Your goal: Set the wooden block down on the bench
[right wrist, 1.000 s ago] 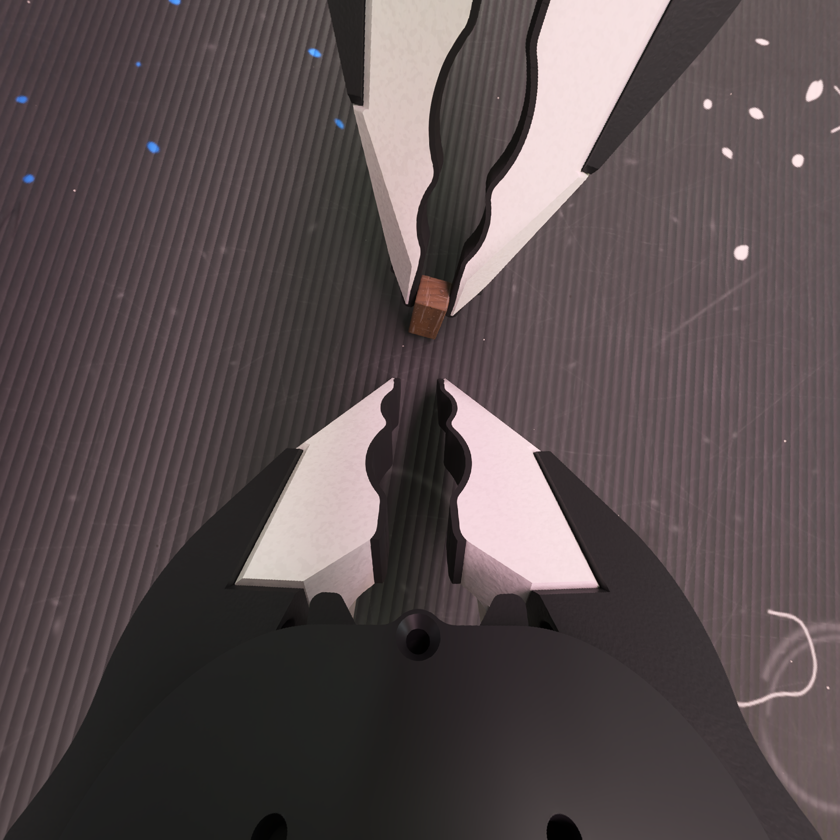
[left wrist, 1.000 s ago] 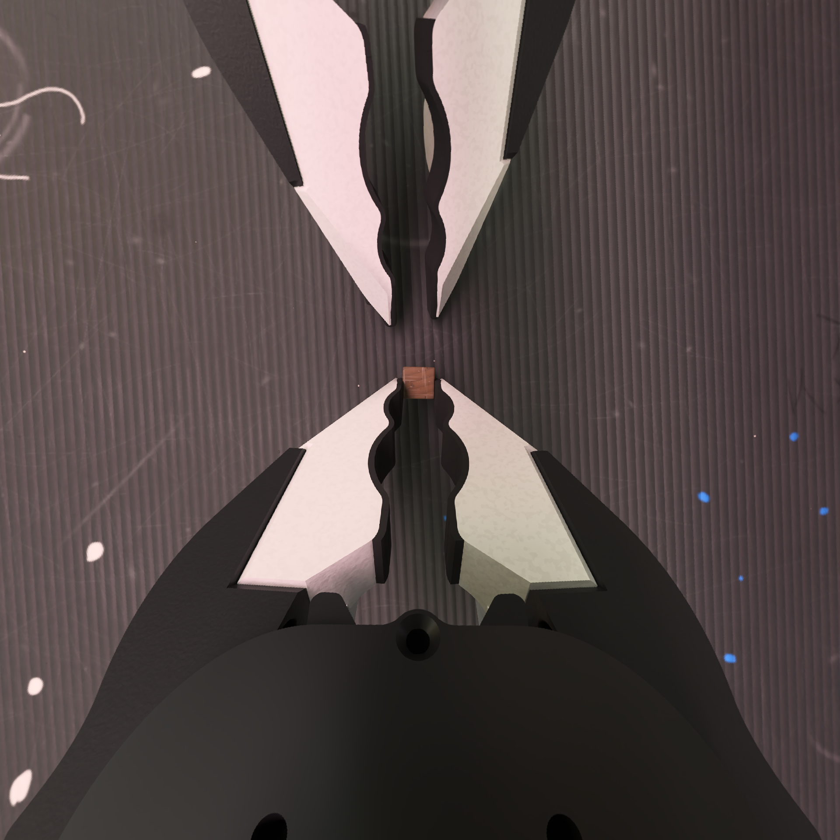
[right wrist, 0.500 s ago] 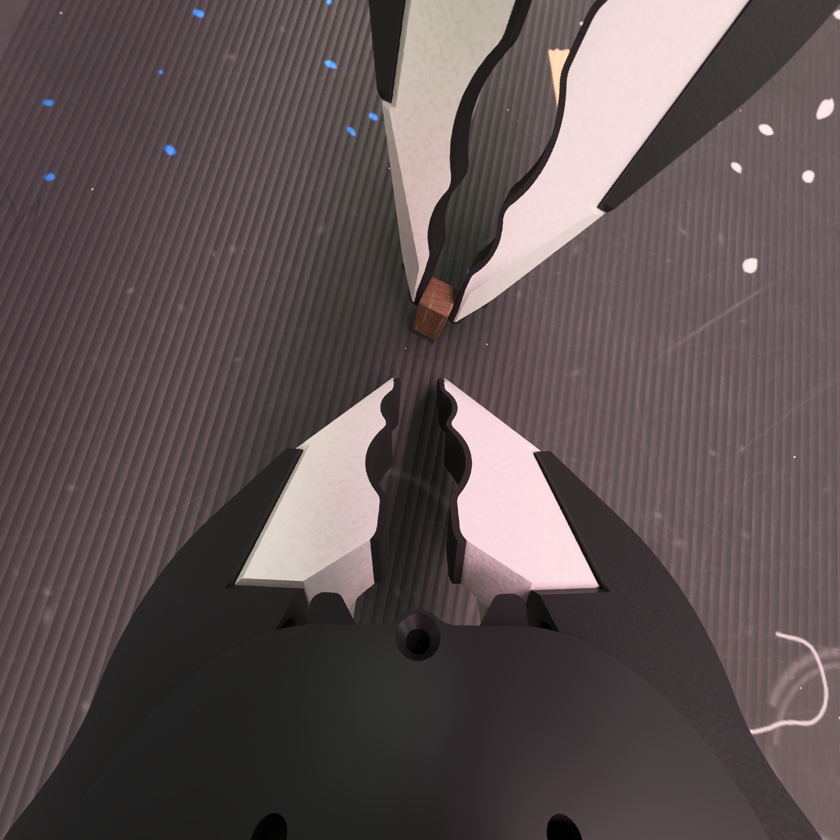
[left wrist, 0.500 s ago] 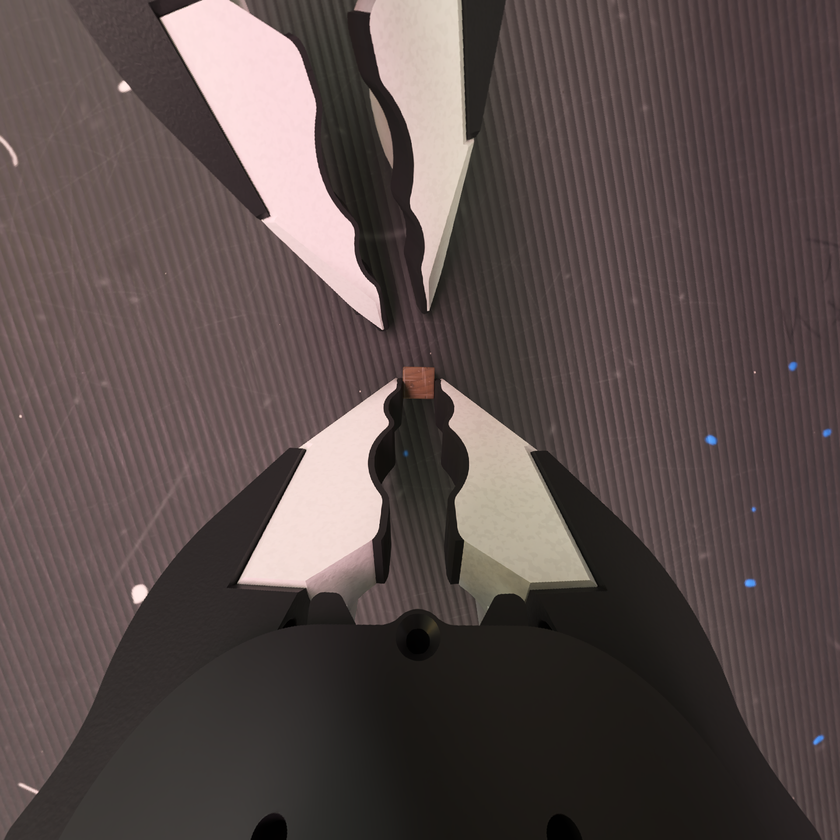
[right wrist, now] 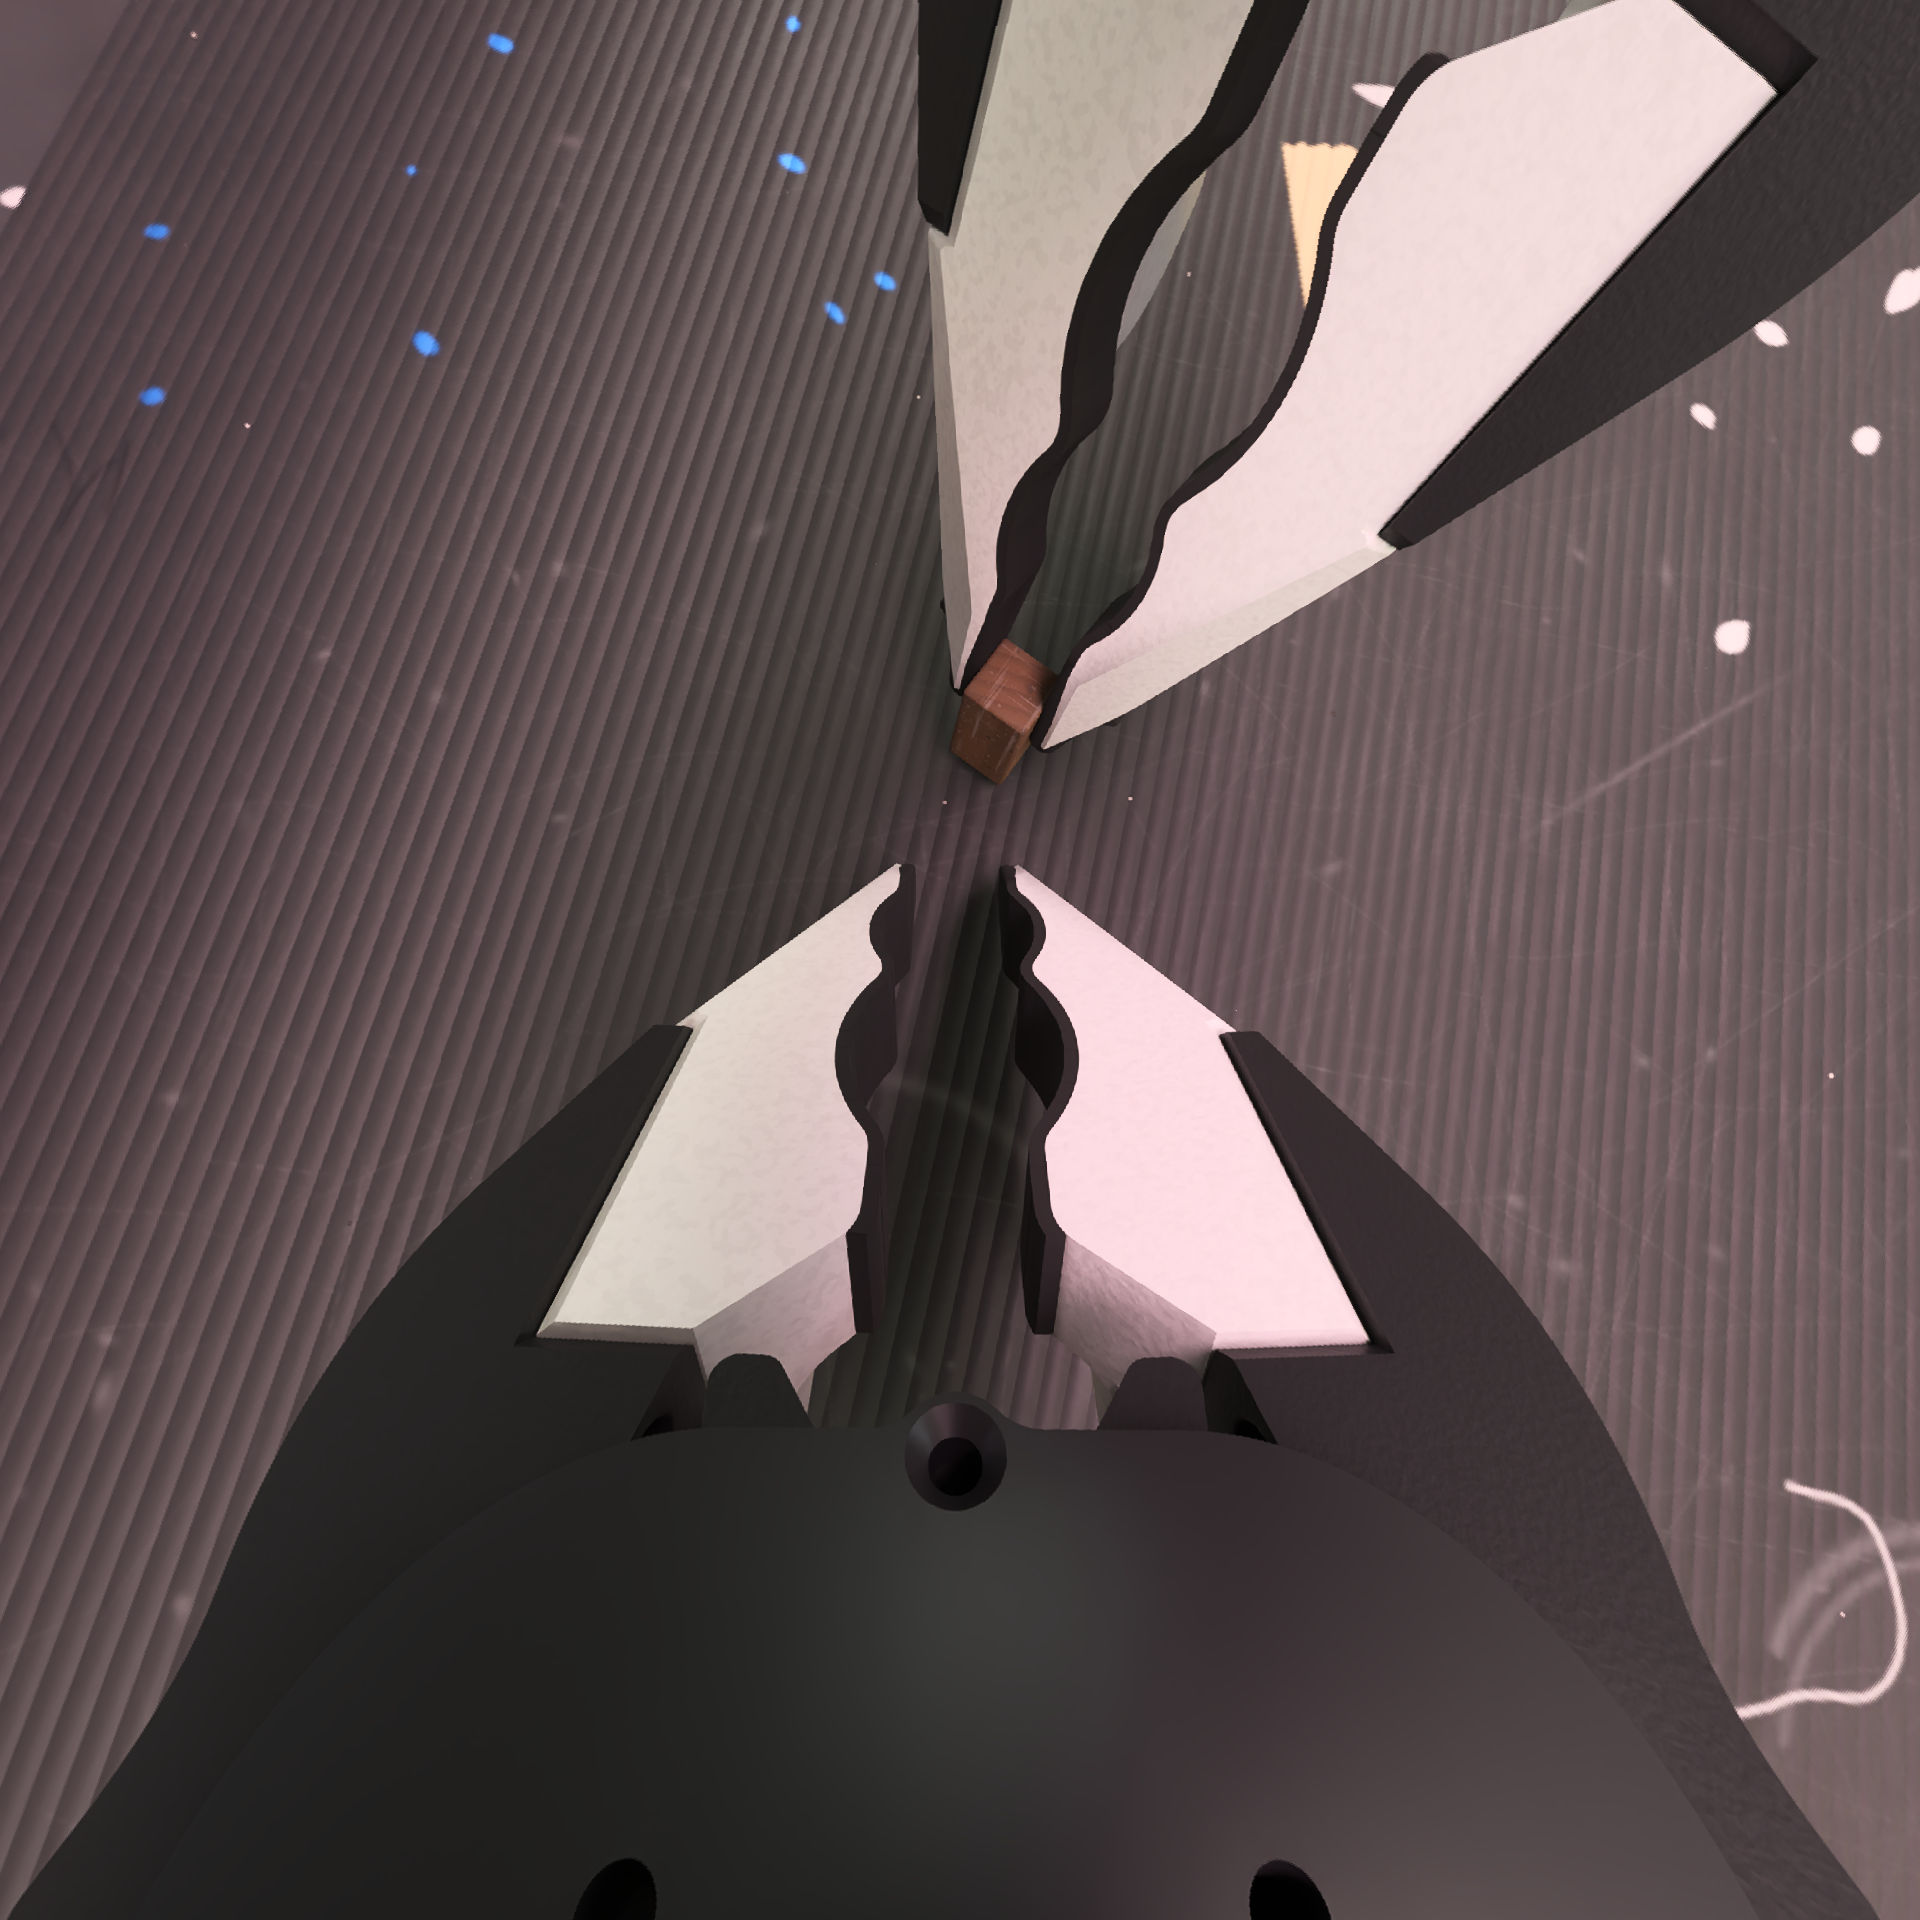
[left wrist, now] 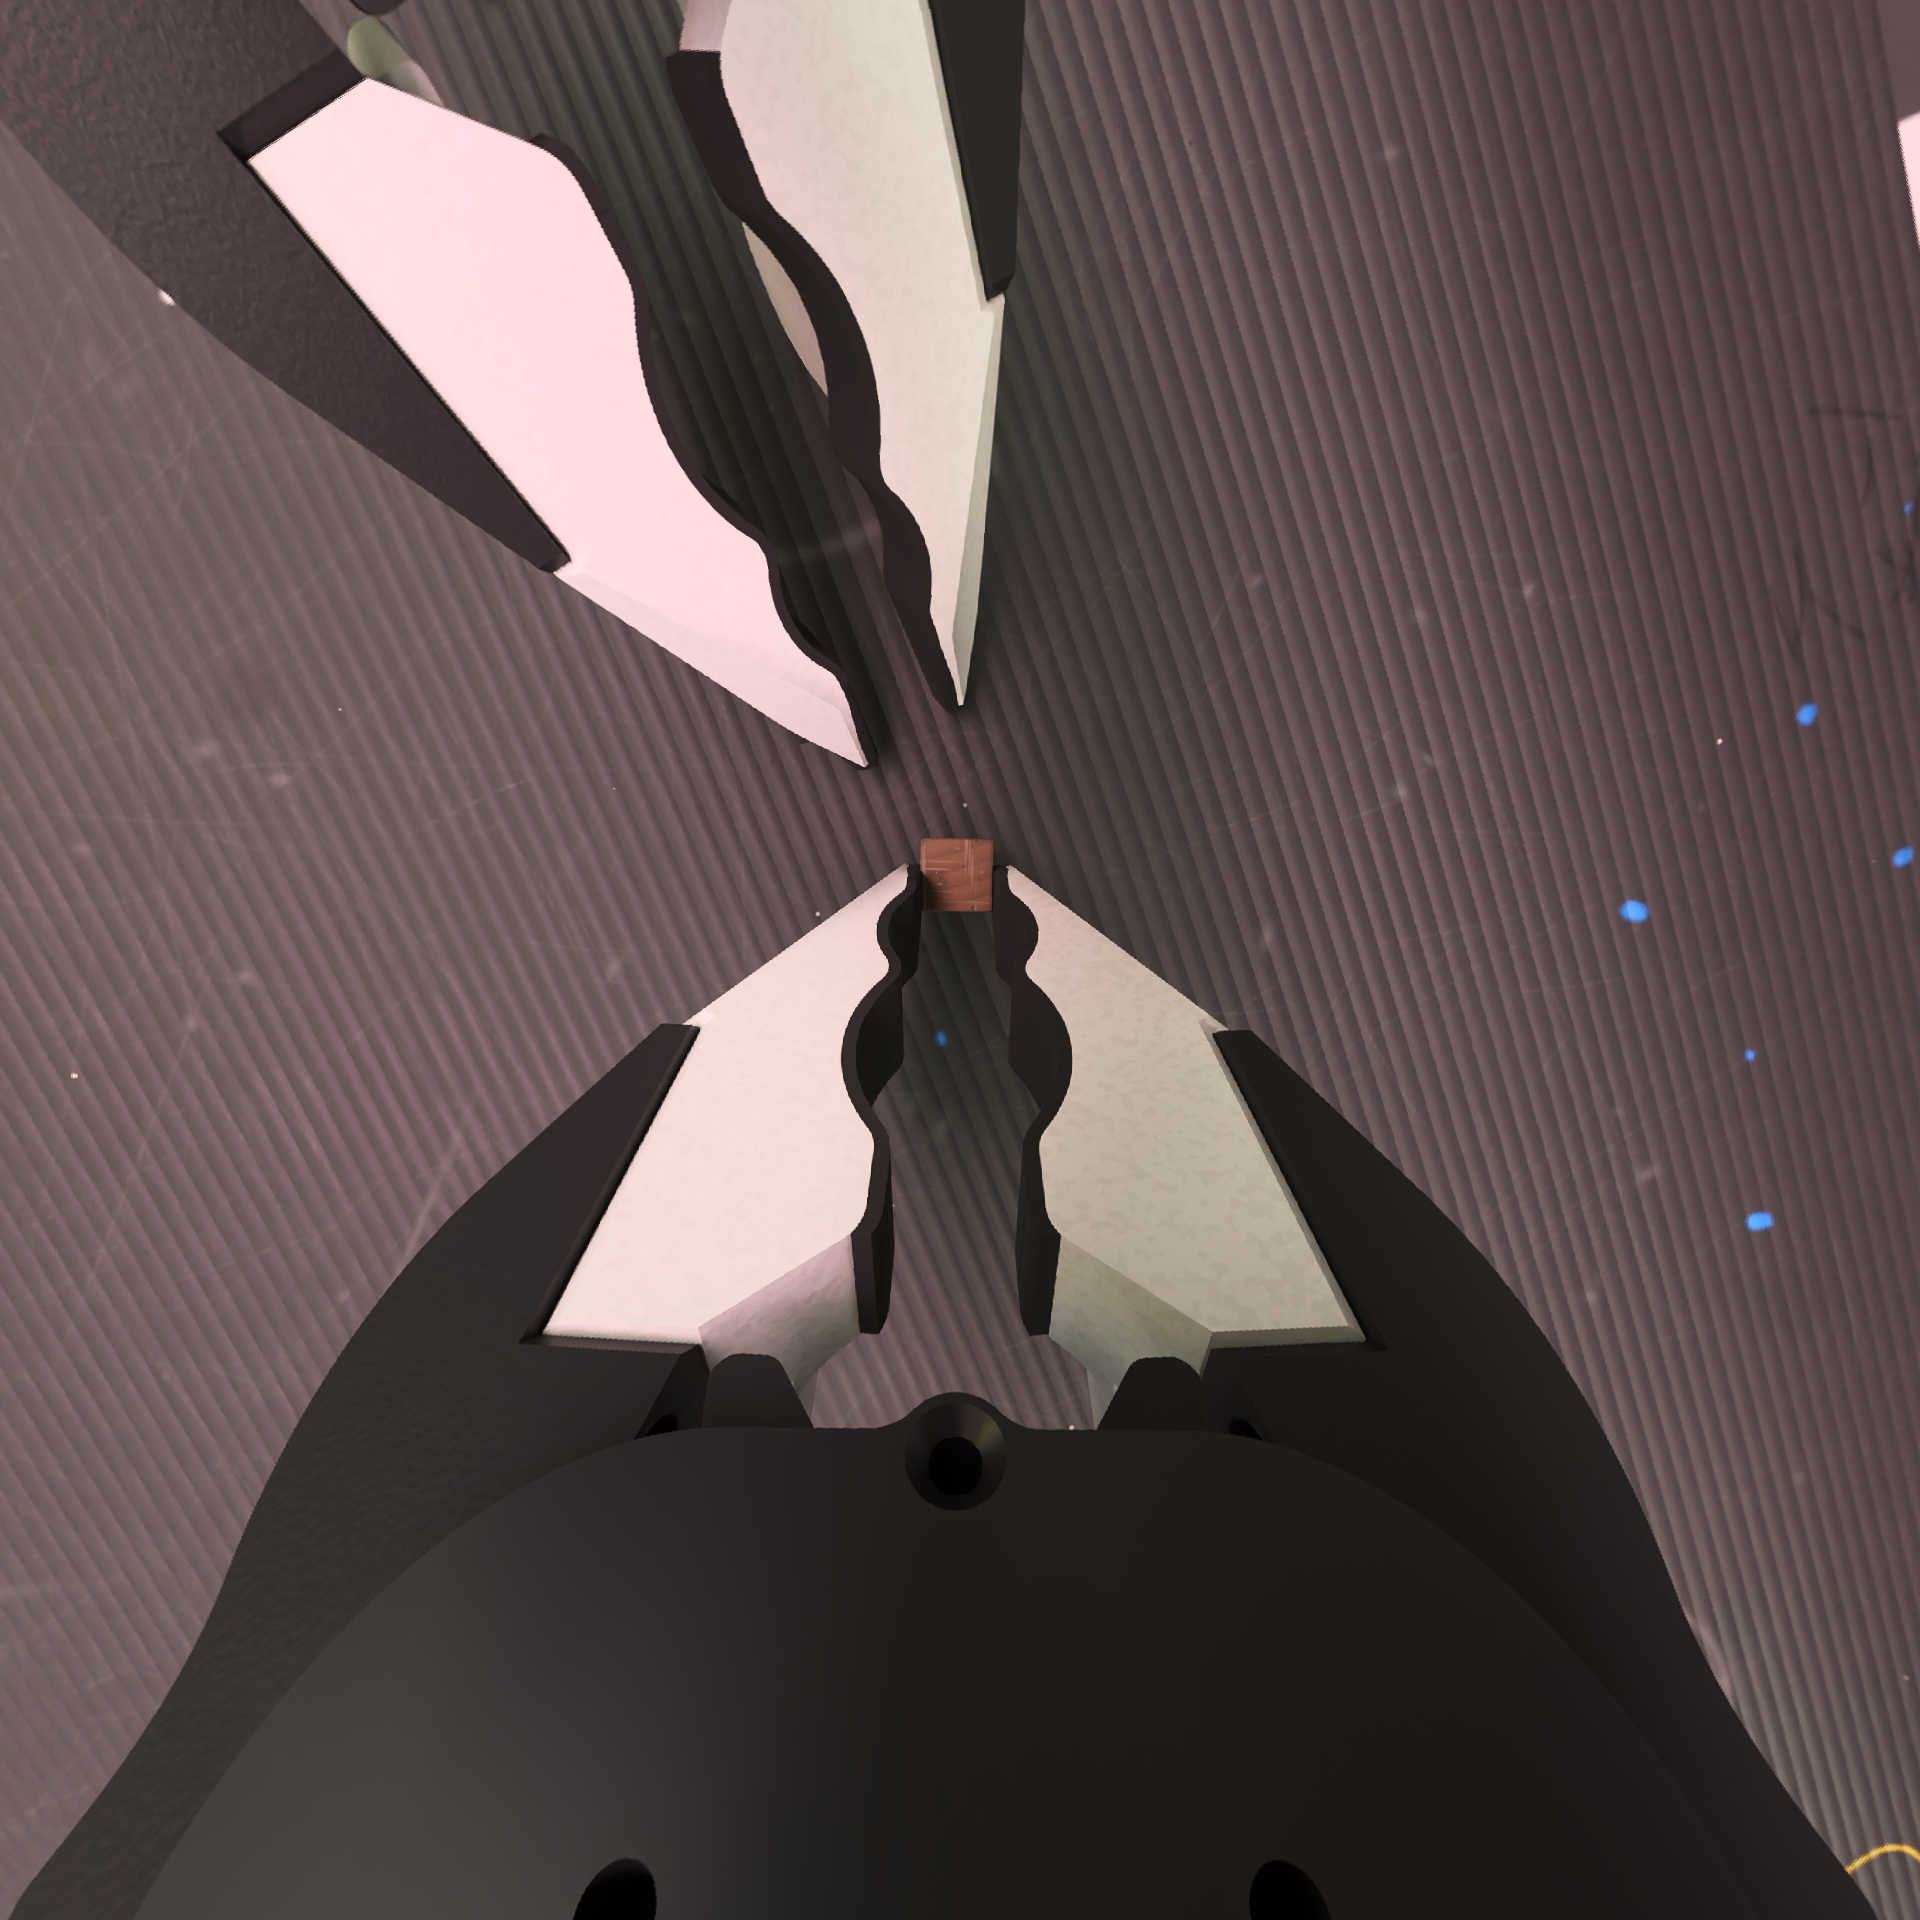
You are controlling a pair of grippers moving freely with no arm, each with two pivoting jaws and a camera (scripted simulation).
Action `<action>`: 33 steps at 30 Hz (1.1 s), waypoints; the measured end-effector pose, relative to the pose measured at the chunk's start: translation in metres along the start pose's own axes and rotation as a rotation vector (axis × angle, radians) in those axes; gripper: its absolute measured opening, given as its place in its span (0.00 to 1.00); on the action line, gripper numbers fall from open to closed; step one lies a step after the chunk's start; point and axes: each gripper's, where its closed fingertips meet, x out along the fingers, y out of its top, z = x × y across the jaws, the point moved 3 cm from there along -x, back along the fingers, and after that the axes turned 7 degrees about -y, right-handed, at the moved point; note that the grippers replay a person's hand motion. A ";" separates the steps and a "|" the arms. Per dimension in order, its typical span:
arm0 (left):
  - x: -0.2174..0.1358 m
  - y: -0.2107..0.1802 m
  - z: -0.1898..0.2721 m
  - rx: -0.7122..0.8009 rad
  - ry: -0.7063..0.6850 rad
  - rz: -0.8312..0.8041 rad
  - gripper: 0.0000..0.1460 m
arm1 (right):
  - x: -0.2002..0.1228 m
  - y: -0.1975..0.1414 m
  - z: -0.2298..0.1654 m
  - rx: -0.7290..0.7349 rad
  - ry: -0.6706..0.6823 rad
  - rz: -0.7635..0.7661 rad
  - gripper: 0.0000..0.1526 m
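Note:
The wooden block (left wrist: 957, 876) is a small brown cube clamped between the fingertips of my left gripper (left wrist: 957, 883). In the right wrist view the block (right wrist: 995, 722) sits at the tips of the left gripper (right wrist: 1006, 709), which comes in from the top. My right gripper (right wrist: 956, 881) has its fingers a narrow gap apart with nothing between them, just short of the block. It also shows in the left wrist view (left wrist: 912, 732), tilted in from the upper left. The dark ribbed bench (left wrist: 1455, 623) lies under both. I cannot tell whether the block touches it.
Blue specks (left wrist: 1634, 912) and white flecks (right wrist: 1732, 636) dot the bench (right wrist: 416, 831). A tan wedge shape (right wrist: 1311, 192) lies behind the left gripper's fingers. A white curled mark (right wrist: 1860, 1621) is at the lower right. A pale object (left wrist: 1910, 177) sits at the right edge.
The block stays clamped in the left gripper. In each view the other gripper has come closer and leans more to the side. The bench marks have shifted as both grippers turned.

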 end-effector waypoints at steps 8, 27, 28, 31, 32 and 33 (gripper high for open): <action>0.001 -0.006 0.005 -0.179 0.068 0.114 0.19 | 0.001 0.001 0.000 0.024 -0.002 0.009 0.10; 0.011 -0.005 0.006 -0.198 0.412 0.285 0.16 | 0.001 0.000 0.002 0.050 0.003 0.026 0.11; 0.011 -0.005 0.007 -0.195 0.412 0.286 0.15 | 0.001 0.000 0.002 0.052 0.003 0.026 0.11; 0.010 -0.005 0.008 -0.192 0.416 0.287 0.13 | 0.001 0.000 0.003 0.053 0.001 0.026 0.11; 0.010 -0.005 0.008 -0.191 0.421 0.288 0.13 | 0.001 0.000 0.003 0.054 0.000 0.026 0.11; 0.010 -0.006 0.008 -0.192 0.424 0.289 0.13 | 0.001 0.000 0.003 0.055 -0.001 0.026 0.11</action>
